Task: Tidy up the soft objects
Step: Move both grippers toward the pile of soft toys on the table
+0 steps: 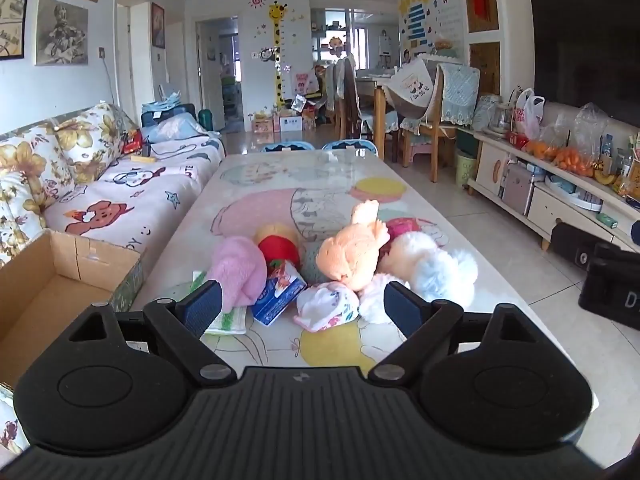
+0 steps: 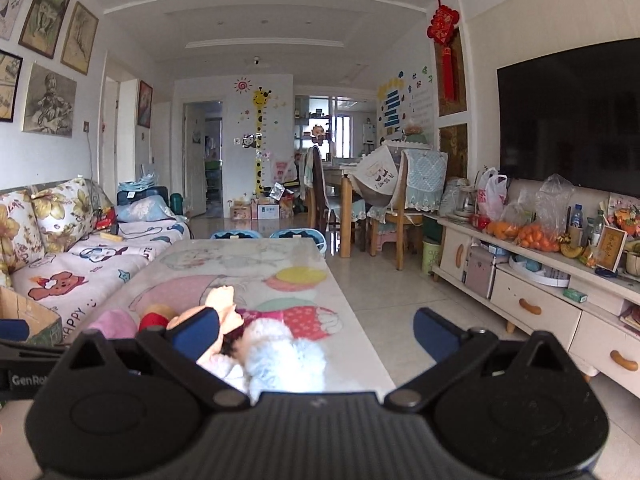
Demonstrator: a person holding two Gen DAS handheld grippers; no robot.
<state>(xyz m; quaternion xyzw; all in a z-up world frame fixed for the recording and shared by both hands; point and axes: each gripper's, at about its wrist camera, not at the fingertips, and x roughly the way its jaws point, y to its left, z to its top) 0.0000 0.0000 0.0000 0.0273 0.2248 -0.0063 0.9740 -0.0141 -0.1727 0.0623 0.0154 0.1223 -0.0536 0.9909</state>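
Living-room clutter fills the background: a sofa [image 1: 120, 200] at left, a TV stand [image 1: 560, 184] at right, and a long table [image 1: 280, 176] with a cartoon cover running up the middle of both views. Low in the centre of the left wrist view, the soft toys sit bunched together: a pink plush [image 1: 236, 270], an orange plush [image 1: 352, 256], a white-and-blue plush [image 1: 436, 268], a small floral cloth [image 1: 330, 306] and a tissue pack [image 1: 280, 294], all touching or overlapping. An open cardboard box [image 1: 60, 280] waits at lower left, probably the bin they are meant for.

The left gripper [image 1: 302, 310] is spread wide, empty, hovering just short of the pile. The right gripper [image 2: 316, 334], lower centre of its view, is likewise spread and empty near the table's right edge, with the white-and-blue plush just ahead.
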